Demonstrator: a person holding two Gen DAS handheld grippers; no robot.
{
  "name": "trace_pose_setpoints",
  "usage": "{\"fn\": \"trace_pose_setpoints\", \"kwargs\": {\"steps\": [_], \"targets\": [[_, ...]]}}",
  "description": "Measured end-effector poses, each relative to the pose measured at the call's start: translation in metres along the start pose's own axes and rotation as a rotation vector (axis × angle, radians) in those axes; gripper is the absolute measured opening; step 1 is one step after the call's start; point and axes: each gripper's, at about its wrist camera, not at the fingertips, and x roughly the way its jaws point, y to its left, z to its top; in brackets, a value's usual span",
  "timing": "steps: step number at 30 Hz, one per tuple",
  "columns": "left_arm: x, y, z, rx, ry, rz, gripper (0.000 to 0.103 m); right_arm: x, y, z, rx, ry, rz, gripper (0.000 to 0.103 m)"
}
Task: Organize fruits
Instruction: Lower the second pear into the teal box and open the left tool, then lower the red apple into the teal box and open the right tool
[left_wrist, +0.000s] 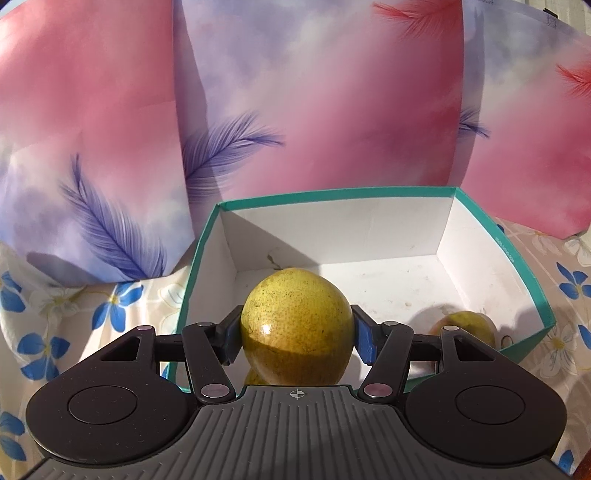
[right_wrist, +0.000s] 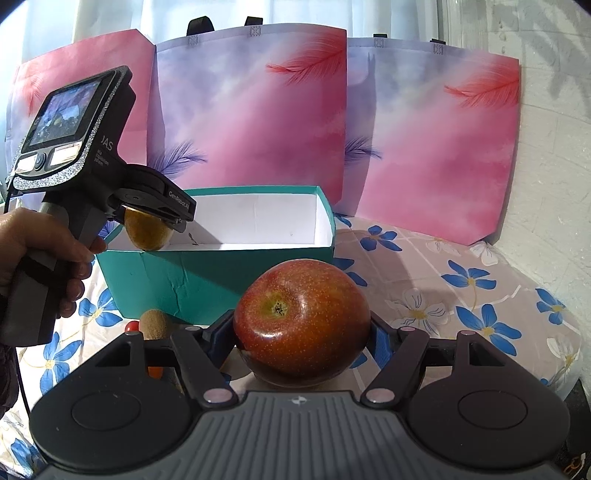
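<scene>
Kiwi (right_wrist: 156, 324) and tomato (right_wrist: 132, 326) beside teal box (right_wrist: 221, 273).

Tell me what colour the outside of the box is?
Teal green outside, white inside. The box shows its coloured wall best in the right wrist view.

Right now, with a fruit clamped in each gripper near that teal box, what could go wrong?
The left gripper pinches the round yellow-green fruit only at its sides over the teal box; it could slip and drop onto the fruit in the corner.

The right gripper holds the red apple in front of the box. Heading there too, it might bump the left gripper.

The kiwi on the cloth could get knocked.
</scene>
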Motion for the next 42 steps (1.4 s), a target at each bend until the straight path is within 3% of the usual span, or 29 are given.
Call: {"fn": "trace_pose_setpoints", "kwargs": {"steps": [13,22,24,26,31,42], "targets": [[0.023,-0.001,-0.005,0.009,0.072,0.019,0.064,0.003,-0.004,0.003,0.008,0.004,-0.007,0.072],[0.003,-0.008,-0.012,0.036,0.050,-0.026,0.067,0.008,-0.005,0.007,0.014,0.004,-0.006,0.072],[-0.016,-0.004,-0.014,0.015,0.012,-0.022,0.074,0.009,-0.006,0.008,0.017,0.001,-0.008,0.072],[-0.035,0.003,-0.015,-0.019,-0.034,-0.016,0.096,0.010,-0.006,0.009,0.016,0.000,-0.009,0.072],[-0.072,0.016,-0.019,-0.071,-0.098,-0.008,0.097,0.018,-0.007,0.016,0.016,-0.011,-0.005,0.072],[-0.078,0.032,-0.035,-0.075,-0.064,0.035,0.098,0.056,0.007,0.056,-0.031,-0.083,-0.001,0.072]]}}
